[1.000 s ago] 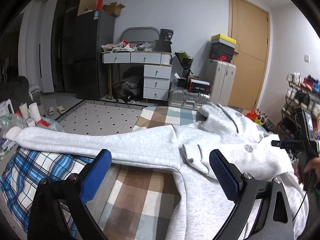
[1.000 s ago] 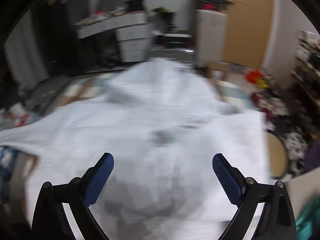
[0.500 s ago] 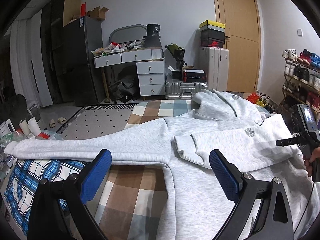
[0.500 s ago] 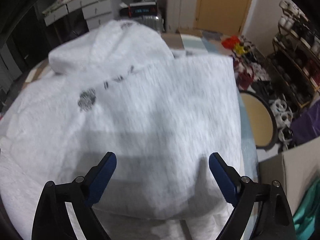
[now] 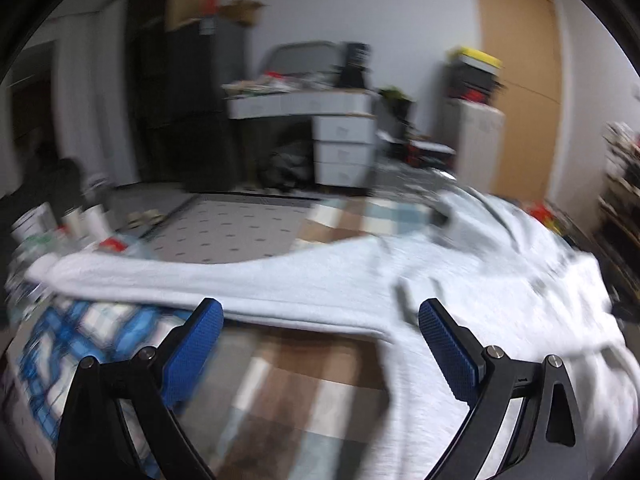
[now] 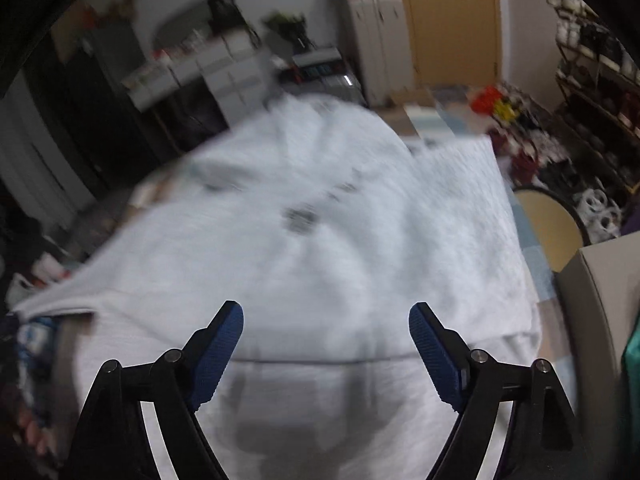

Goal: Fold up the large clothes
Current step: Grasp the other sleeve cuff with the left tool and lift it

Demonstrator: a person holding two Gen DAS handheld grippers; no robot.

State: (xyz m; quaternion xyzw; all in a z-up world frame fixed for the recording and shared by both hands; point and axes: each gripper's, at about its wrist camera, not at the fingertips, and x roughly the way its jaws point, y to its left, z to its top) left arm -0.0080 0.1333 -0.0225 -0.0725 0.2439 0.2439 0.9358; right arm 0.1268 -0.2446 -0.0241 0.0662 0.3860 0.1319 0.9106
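A large light grey hoodie (image 5: 460,280) lies spread over a checked blanket (image 5: 304,376). Its left sleeve (image 5: 168,280) stretches out flat to the left, and its right sleeve is folded across the chest. My left gripper (image 5: 320,316) is open above the blanket, just below the outstretched sleeve, with nothing between its blue pads (image 5: 444,340). My right gripper (image 6: 322,320) hovers over the hoodie's body (image 6: 320,240), near a fold line. Its jaws stand wide and are closing, with no cloth pinched between them. Both views are blurred.
A blue plaid cloth (image 5: 72,344) lies at the left edge beside cups and clutter (image 5: 68,224). White drawers (image 5: 340,148), suitcases (image 6: 380,44) and a wooden door (image 5: 520,92) stand behind. A round stool (image 6: 548,228), shoe racks (image 6: 592,80) and a cardboard box (image 6: 600,312) are to the right.
The right gripper swung back leftward over the hoodie, now seeing the outstretched sleeve again, and its jaws narrowed a little. The left view tilted and blurred; the other gripper is gone from it.
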